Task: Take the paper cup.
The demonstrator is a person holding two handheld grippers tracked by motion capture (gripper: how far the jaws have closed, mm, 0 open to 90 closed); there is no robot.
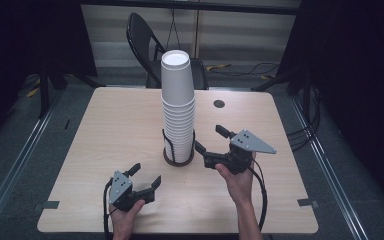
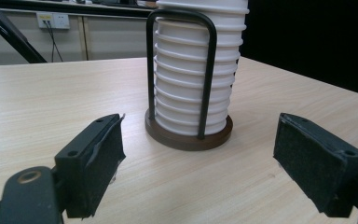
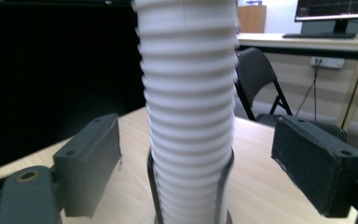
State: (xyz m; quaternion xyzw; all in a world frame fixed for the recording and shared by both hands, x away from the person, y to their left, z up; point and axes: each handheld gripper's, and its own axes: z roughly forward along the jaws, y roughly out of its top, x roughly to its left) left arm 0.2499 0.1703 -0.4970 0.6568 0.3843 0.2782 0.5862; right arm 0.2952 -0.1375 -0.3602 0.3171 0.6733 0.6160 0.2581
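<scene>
Right tool (image 1: 211,139), jaws apart beside the cup stack (image 1: 178,112): I'd square up, then squeeze one cup gently; left tool (image 1: 146,175) waits, also apart.

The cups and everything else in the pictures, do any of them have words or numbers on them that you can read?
No words or numbers can be read.
Tall stack of plain white paper cups: no print on them.
Dark round wooden cup holder with black wire hoops: no label.
Computer monitor on the far desk, in the right gripper view: faint coloured lines, too small and blurred to read.
</scene>
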